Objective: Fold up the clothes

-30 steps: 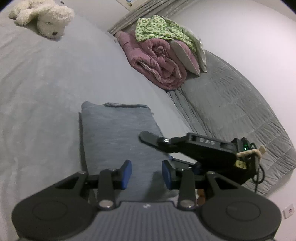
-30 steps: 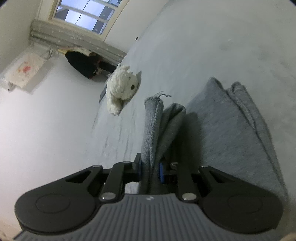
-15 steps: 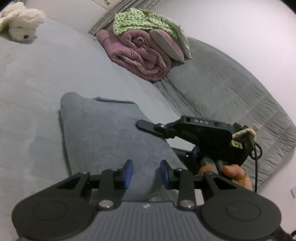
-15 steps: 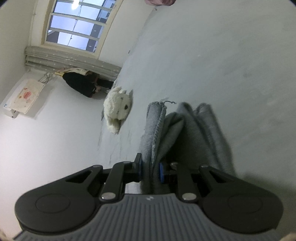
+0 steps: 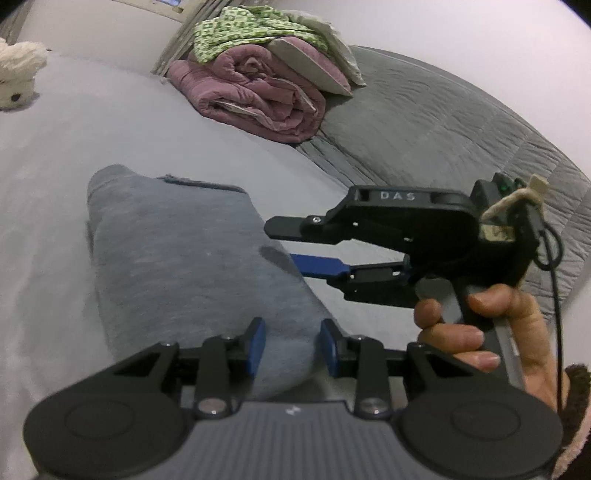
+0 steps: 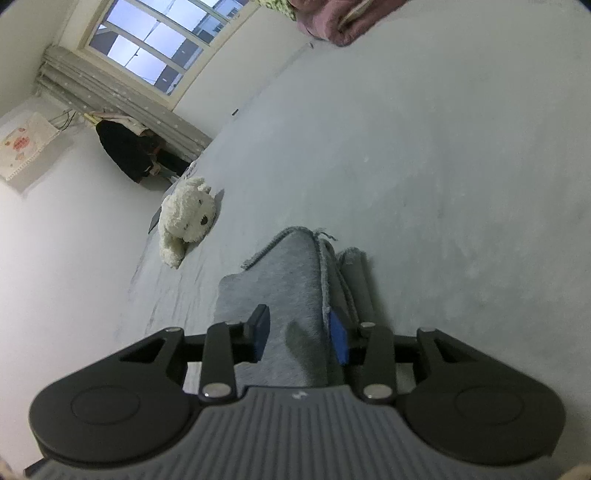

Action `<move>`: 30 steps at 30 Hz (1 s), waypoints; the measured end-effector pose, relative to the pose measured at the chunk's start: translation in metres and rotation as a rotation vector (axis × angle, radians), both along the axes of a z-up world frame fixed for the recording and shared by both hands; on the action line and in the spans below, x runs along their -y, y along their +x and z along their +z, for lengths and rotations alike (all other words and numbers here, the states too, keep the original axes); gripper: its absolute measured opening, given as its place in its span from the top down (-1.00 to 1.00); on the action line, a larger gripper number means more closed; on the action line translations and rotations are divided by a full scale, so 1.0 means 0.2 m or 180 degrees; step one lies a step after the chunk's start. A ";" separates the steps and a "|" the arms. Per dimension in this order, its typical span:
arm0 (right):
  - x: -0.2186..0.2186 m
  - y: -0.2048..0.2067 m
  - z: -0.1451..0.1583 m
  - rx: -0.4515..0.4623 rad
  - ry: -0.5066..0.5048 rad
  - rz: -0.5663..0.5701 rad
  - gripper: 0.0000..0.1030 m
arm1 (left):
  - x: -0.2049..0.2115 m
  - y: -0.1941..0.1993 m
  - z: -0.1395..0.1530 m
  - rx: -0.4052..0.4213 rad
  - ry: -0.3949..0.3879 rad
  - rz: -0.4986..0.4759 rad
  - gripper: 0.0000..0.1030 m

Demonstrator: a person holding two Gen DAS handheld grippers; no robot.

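A grey garment point(image 5: 184, 258) lies folded into a long strip on the pale bed sheet point(image 5: 55, 166). My left gripper point(image 5: 291, 345) hovers over its near end, blue pads apart, the cloth flat beneath them. My right gripper point(image 5: 295, 245), held by a hand point(image 5: 480, 332), points at the strip's right edge. In the right wrist view my right gripper point(image 6: 299, 336) has its jaws opening. The garment point(image 6: 280, 280) still lies between them, loose, with its folded edge beside the right pad point(image 6: 338, 339).
A rolled pink quilt point(image 5: 258, 99) with a green patterned cloth point(image 5: 243, 33) and a pillow point(image 5: 314, 62) lies at the far side, beside a grey quilted cover point(image 5: 443, 140). A white plush toy point(image 6: 188, 218) lies near the wall under the window point(image 6: 159, 48).
My right gripper was shut on an upright bunch of the garment; its jaws have spread and the cloth has dropped flatter. The left wrist view has rolled, and the right gripper has drawn back to the right.
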State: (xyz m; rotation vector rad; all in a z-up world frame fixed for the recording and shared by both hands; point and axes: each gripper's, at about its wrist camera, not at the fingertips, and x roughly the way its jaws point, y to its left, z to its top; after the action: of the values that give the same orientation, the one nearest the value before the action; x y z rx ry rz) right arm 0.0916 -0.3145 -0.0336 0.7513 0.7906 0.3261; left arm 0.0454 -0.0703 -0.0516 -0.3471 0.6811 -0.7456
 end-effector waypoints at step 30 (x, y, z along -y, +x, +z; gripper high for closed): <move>0.09 -0.20 -0.14 -0.0694 0.0910 0.0068 0.07 | -0.28 0.07 0.06 -0.0034 0.0058 0.0963 0.37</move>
State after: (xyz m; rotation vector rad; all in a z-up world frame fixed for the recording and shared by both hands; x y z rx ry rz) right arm 0.0515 -0.3321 -0.0611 1.0599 0.9696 0.3854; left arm 0.0600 -0.0147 -0.0396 -0.4268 0.6275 -0.4501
